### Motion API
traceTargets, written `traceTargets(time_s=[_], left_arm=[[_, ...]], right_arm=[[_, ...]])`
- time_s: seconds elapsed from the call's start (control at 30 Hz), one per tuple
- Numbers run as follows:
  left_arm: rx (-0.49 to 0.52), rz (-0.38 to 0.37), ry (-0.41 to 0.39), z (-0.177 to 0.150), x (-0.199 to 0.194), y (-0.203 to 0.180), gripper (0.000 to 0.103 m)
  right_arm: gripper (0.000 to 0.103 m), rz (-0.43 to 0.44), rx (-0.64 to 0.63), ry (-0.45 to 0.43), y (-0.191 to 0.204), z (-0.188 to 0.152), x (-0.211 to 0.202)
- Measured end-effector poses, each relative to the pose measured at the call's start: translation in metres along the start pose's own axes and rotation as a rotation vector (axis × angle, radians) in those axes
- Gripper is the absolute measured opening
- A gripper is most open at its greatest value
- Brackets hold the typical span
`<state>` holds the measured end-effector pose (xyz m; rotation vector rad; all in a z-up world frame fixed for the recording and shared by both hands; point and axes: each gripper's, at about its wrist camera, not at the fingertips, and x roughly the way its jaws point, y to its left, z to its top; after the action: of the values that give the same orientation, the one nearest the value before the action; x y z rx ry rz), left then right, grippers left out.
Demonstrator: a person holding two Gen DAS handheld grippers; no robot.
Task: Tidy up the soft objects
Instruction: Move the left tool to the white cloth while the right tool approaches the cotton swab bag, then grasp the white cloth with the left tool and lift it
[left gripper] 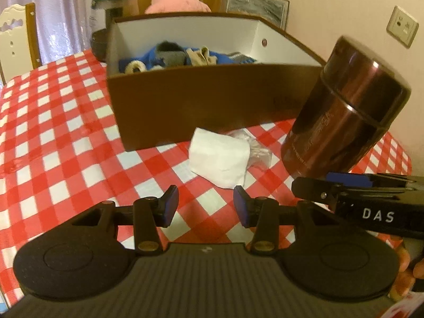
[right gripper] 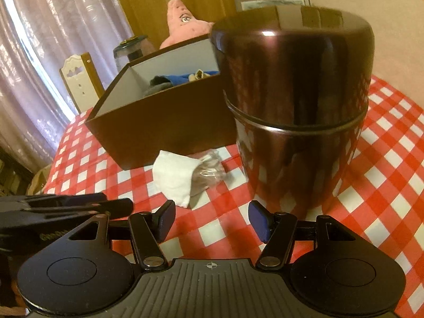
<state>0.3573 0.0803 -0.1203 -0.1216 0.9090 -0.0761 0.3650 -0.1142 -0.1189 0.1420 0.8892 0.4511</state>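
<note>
White cloth [left gripper: 219, 156]: soft folded piece, light and limp, lying on the checked counter [left gripper: 66, 143] just before the brown box [left gripper: 201, 100].
Hold: pinch the thick folded edge.
Left gripper [left gripper: 206, 206]: fingers apart, empty.
Right gripper [right gripper: 212, 221]: fingers apart, empty, near the metal canister [right gripper: 294, 106].
</note>
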Motion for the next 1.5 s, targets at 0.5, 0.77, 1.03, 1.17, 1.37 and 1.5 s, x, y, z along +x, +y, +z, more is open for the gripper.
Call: traceTargets(time_s=[0.5,0.77,1.03,1.17,1.37,1.5], left_arm=[[0.041,0.002,0.08,0.005,0.06,-0.024,0.042],[0.035,0.021,0.091,0.007,0.08,-0.029,0.043],[0.041,0.016,0.061,0.014,0.082,-0.018,0.004],[0.03,0.032,0.049,0.013,0.074,-0.003,0.004],[0.017,0.09,0.035,0.007,0.054,0.024,0.004],[-0.008,0.128,0.039,0.0,0.04,0.045,0.004]], right_arm=[[0.06,-0.002,0.059,0.025,-0.019,-0.001,0.017],[0.059,0.004,0.108,0.042,-0.026,0.0,0.019],[0.059,0.023,0.116,0.039,-0.023,0.001,0.021],[0.059,0.039,0.086,0.035,-0.014,0.003,0.025],[0.059,0.052,-0.058,0.024,0.012,0.005,0.041],[0.055,0.019,-0.167,0.038,0.027,0.004,0.058]])
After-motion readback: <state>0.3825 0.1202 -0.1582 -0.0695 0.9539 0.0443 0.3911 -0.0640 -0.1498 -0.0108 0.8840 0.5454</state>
